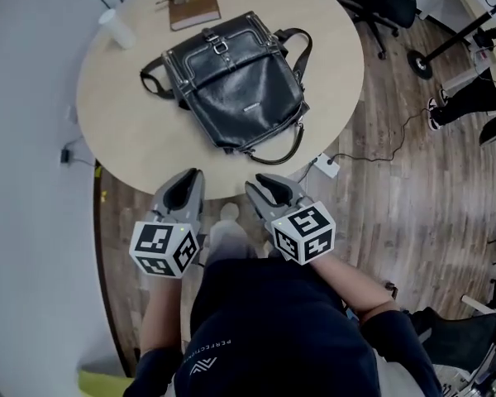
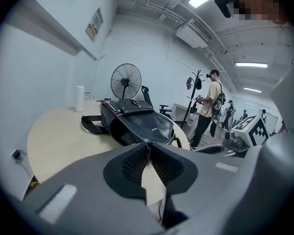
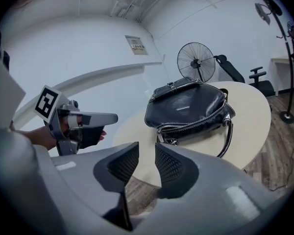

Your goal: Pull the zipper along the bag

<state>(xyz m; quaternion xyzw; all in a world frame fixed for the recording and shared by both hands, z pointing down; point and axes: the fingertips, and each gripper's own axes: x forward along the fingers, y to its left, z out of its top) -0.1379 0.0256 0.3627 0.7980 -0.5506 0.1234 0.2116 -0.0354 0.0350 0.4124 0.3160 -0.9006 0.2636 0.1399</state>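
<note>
A black leather bag lies flat on the round beige table, its handle toward me. In the right gripper view the bag shows a silver zipper along its near edge. Both grippers hang below the table's near edge, apart from the bag. My left gripper has its jaws only a slit apart, nothing between them. My right gripper stands open and empty. The left gripper view has the bag straight ahead.
A brown book and a white cup sit at the table's far side. A fan stands behind the table. An office chair and a white power strip are on the wooden floor. A person stands farther off.
</note>
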